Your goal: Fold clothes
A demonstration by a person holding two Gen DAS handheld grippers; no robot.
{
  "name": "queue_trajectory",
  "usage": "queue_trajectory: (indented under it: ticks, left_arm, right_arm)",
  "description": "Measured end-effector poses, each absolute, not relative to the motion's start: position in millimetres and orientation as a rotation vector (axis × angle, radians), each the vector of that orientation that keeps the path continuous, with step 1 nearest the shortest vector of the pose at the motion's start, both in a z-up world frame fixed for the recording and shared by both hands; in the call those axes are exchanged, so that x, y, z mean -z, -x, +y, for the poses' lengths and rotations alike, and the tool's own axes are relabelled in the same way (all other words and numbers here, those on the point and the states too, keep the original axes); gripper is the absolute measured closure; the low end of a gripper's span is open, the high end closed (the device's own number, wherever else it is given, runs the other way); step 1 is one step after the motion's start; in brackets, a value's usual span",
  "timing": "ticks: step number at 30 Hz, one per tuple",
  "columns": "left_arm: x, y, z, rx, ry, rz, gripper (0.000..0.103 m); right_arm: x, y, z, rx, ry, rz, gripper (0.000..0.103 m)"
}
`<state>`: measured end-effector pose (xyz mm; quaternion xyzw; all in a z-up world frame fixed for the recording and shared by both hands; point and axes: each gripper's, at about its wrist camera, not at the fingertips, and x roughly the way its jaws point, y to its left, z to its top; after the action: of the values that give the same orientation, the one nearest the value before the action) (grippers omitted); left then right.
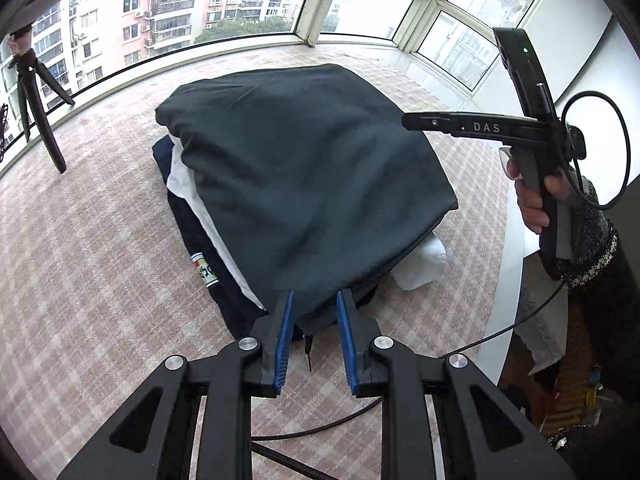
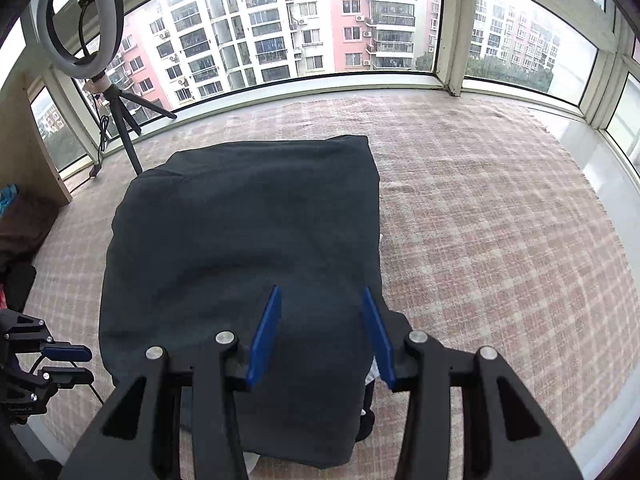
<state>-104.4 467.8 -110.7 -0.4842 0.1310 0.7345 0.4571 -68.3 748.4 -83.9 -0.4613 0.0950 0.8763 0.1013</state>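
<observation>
Plaid cloth (image 2: 500, 240), pink and cream, covers the whole work surface in a bay of windows (image 2: 320, 32); pink and white apartment blocks stand outside. Ring light (image 2: 82, 20) on a small tripod (image 2: 128, 120) sits upper left in the right wrist view.

Dark folded garment (image 1: 312, 184) lies at centre frame on top of a stack: white cloth (image 1: 188, 184) and a navy piece (image 1: 200, 248) stick out beneath it on the left, another white bit (image 1: 424, 264) at lower right.

Writing: "DAS" in pale letters on the right gripper's black body (image 1: 486, 127). A striped tag (image 1: 206, 270) on the navy piece carries print too small to read.

Left gripper (image 1: 314, 300) points down at the stack's near edge, jaws a narrow gap apart, nothing pinched between the blue pads (image 1: 280, 344). Right gripper (image 2: 320, 300) hovers over the dark garment's near right part, jaws moderately wide, empty. A hand (image 1: 536, 196) in a knit sleeve (image 1: 588, 236) grips its handle at the right of the left wrist view.
</observation>
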Motion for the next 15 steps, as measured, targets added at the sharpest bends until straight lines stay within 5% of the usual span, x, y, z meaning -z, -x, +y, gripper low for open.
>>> queue_trajectory:
  ticks: [2, 7, 15]
  left_arm:
    - [95, 101, 449, -1.893, 1.165, 0.325, 0.064]
    - [69, 93, 407, -2.010, 1.135, 0.300, 0.043]
    - [42, 68, 325, -2.114, 1.070, 0.255, 0.032]
  right_arm:
    - [78, 51, 727, -2.577, 1.322, 0.268, 0.045]
    - [66, 13, 671, -2.537, 1.243, 0.295, 0.045]
    - [47, -29, 587, -2.467, 1.194, 0.319, 0.044]
